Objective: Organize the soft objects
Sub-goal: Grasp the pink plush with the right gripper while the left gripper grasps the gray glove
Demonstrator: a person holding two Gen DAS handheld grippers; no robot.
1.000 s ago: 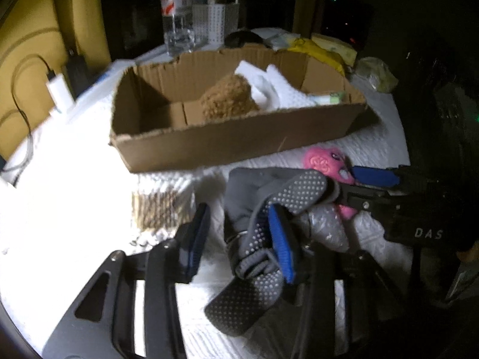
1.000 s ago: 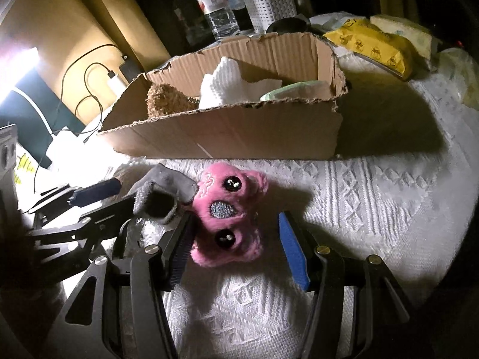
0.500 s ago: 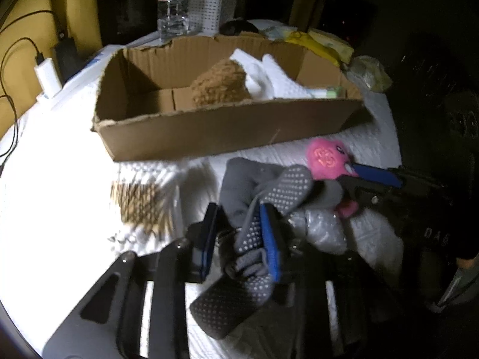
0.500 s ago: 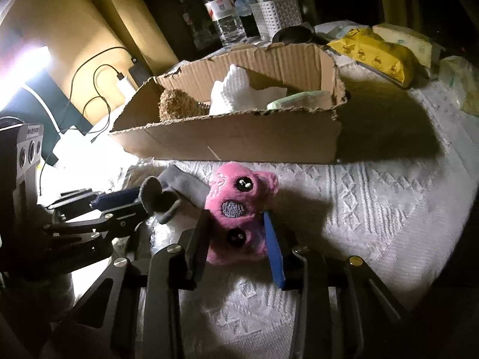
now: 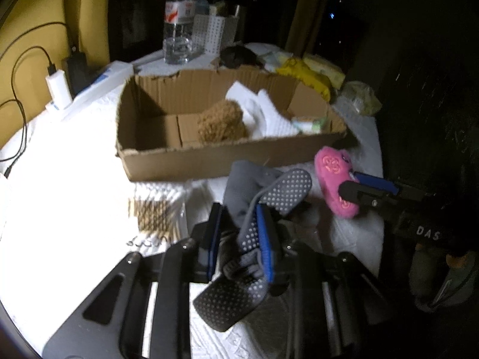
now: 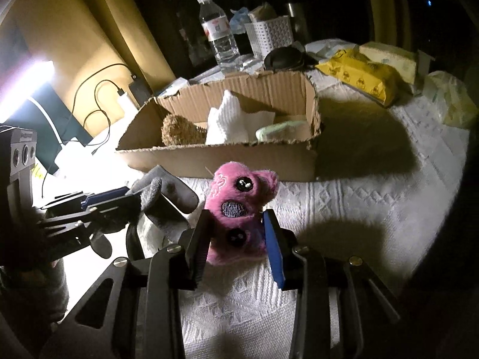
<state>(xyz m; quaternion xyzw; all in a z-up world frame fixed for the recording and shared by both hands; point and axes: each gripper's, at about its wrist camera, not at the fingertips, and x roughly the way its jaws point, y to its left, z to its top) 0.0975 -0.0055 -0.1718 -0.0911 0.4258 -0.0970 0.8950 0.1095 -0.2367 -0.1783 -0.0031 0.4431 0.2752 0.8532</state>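
My left gripper point(image 5: 239, 233) is shut on grey grip-dot socks point(image 5: 269, 197) and holds them just above the white bedspread. My right gripper point(image 6: 238, 230) is shut on a pink plush toy point(image 6: 239, 206), lifted a little; the toy also shows in the left wrist view point(image 5: 335, 179). An open cardboard box point(image 5: 209, 155) lies beyond both; it holds a brown plush point(image 5: 221, 122), white cloth point(image 5: 263, 110) and a pale green pack point(image 5: 308, 122). The box also shows in the right wrist view point(image 6: 239, 158), and the socks point(image 6: 167, 191) to its left.
A water bottle point(image 6: 218, 33), a white basket point(image 6: 269, 34), a dark pouch point(image 6: 284, 56) and yellow wipes packs point(image 6: 359, 74) stand behind the box. Charger cables point(image 6: 98, 101) run at the left. A brown patterned patch point(image 5: 152, 212) lies on the bedspread.
Both grippers have closed from open: the left on the grey socks, the right on the pink plush. Both have lifted their loads slightly off the bedspread.
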